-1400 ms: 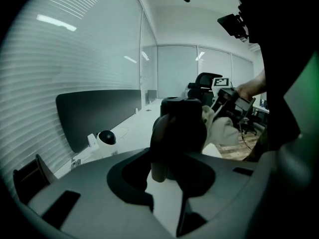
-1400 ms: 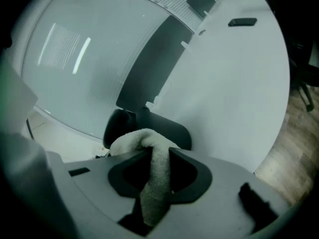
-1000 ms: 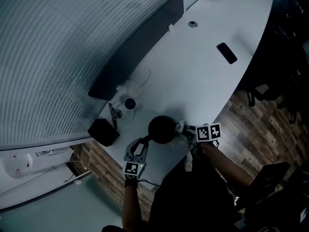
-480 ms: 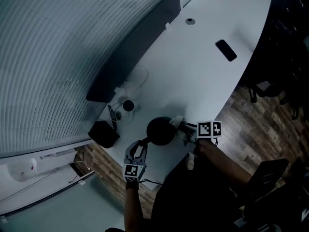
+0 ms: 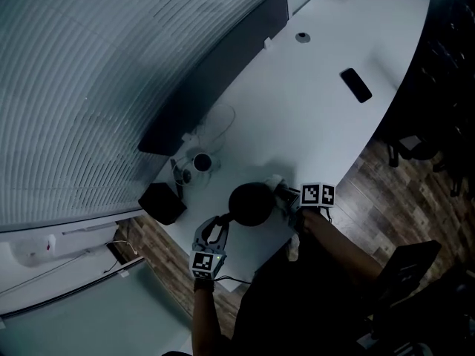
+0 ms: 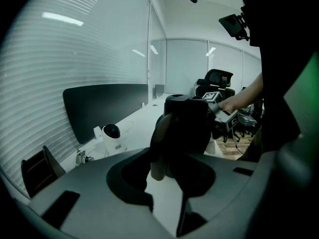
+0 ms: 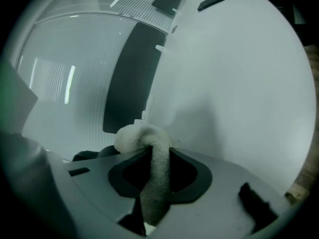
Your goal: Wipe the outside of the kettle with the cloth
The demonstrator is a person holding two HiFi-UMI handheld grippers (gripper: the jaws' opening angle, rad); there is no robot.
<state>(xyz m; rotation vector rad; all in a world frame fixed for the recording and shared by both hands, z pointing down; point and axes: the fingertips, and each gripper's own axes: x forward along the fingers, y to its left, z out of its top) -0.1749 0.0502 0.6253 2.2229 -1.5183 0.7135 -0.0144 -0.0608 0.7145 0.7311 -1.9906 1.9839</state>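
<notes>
The black kettle (image 5: pixel 251 204) stands near the front edge of the white table (image 5: pixel 319 117). My left gripper (image 5: pixel 214 231) is shut on the kettle's handle (image 6: pixel 158 148), which runs between its jaws in the left gripper view, with the kettle body (image 6: pixel 188 126) just beyond. My right gripper (image 5: pixel 291 199) is at the kettle's right side, shut on the white cloth (image 7: pixel 155 176). The cloth bunches over the jaws' tips and one end hangs down (image 5: pixel 295 246). In the right gripper view a dark bit of the kettle (image 7: pixel 94 155) shows at the lower left.
A small white camera device (image 5: pixel 199 162) and a black box (image 5: pixel 161 203) sit left of the kettle. Along the table's far side runs a dark panel (image 5: pixel 215 69). A phone (image 5: pixel 356 84) and a round disc (image 5: pixel 302 37) lie farther off. Wooden floor (image 5: pixel 386 191) borders the table's right edge.
The right gripper has shifted a little down and along the kettle's right side with the cloth, rolling as it went. The left gripper has stayed put on the handle.
</notes>
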